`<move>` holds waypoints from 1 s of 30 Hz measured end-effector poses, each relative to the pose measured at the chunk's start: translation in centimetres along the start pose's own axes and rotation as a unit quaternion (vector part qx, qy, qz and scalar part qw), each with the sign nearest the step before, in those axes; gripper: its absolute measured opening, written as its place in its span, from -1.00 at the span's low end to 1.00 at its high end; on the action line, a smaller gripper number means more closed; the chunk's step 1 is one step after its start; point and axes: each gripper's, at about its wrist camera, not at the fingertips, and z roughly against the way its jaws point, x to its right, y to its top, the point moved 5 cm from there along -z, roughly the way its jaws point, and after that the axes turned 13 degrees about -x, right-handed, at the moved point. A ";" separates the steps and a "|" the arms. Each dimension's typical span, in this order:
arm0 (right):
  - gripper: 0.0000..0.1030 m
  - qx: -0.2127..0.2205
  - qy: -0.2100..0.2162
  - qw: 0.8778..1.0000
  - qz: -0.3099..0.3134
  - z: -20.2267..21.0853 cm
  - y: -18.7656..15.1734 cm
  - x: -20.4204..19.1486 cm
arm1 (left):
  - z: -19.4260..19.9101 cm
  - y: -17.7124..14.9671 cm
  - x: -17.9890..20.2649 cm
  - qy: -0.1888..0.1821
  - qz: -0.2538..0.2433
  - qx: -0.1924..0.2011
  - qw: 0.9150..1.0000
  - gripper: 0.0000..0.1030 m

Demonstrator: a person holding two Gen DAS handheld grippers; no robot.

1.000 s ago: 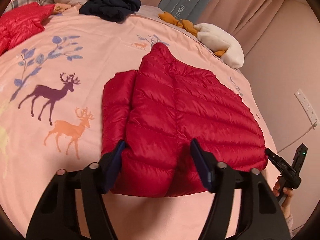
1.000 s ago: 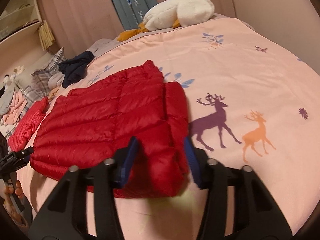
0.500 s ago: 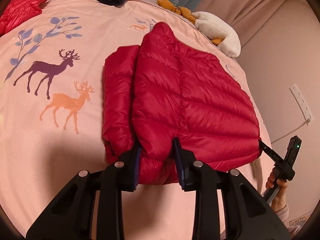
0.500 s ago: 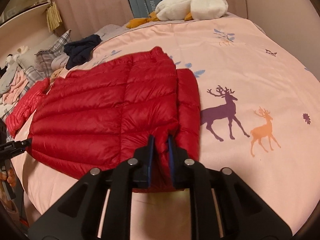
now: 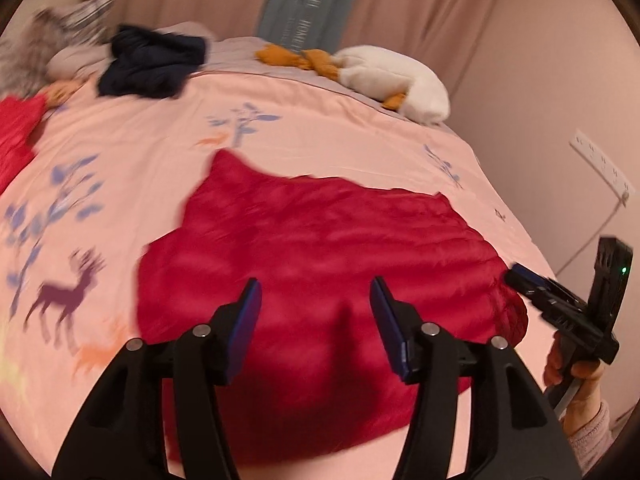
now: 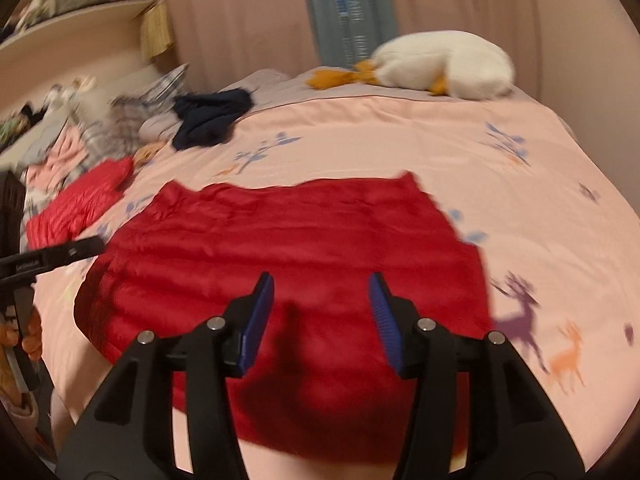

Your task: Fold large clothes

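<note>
We see red jacket pile [image 5: 16, 140] at bed's far left edge, dark clothes [image 5: 150, 66] behind. Our left gripper [image 5: 316, 320]: jaws wide apart, holding nothing, poised over near hem of red puffer jacket [image 5: 320, 248]. Jacket lies folded, flat on pink deer-print bed [image 5: 140, 148], near its front edge. Our right gripper [image 6: 320, 312]: jaws likewise spread, empty, above same jacket. White stuffed goose [image 6: 444, 66] at bed's far right end. Both views motion-blurred.
</note>
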 end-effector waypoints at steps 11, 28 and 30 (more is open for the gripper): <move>-0.10 -0.054 -0.019 0.998 -0.002 -4.8 1.2 2.1 | -6.0 0.7 -1.5 0.070 -0.020 -0.060 0.996 0.36; 0.07 -0.163 0.002 0.987 -0.011 -14.3 10.1 0.9 | -13.7 10.2 -2.2 0.067 0.022 -0.133 0.989 0.42; 0.06 -0.160 0.007 0.986 -0.034 -14.3 10.4 2.4 | -13.7 10.2 -4.0 0.063 0.050 -0.132 0.988 0.42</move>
